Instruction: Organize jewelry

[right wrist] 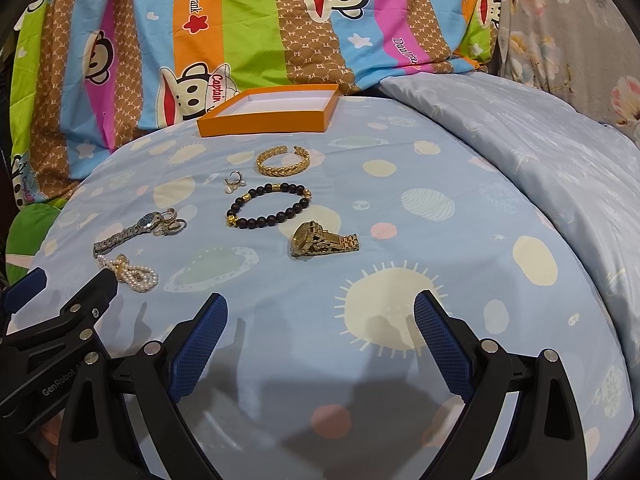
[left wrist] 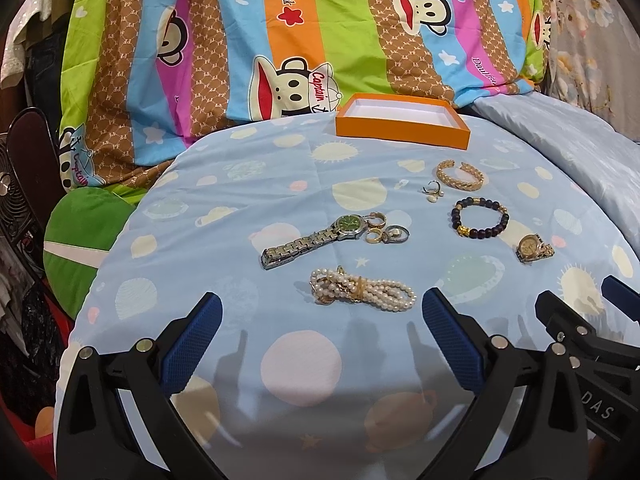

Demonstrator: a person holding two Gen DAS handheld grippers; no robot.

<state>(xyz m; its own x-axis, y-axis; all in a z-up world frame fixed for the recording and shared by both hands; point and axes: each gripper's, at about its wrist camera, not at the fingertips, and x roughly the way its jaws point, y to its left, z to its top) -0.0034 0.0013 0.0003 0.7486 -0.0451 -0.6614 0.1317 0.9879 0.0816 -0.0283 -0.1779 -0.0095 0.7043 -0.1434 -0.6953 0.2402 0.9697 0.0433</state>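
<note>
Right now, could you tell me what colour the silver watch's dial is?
Green dial; clearest in the left wrist view.

Both views taken low over the bed, facing forward toward the striped cartoon blanket in the upper frame. Left wrist view set nearer the pearl bracelet, at lower centre. Right wrist view placed further right, with the gold watch near centre. Shared: orange box, all jewelry.
</note>
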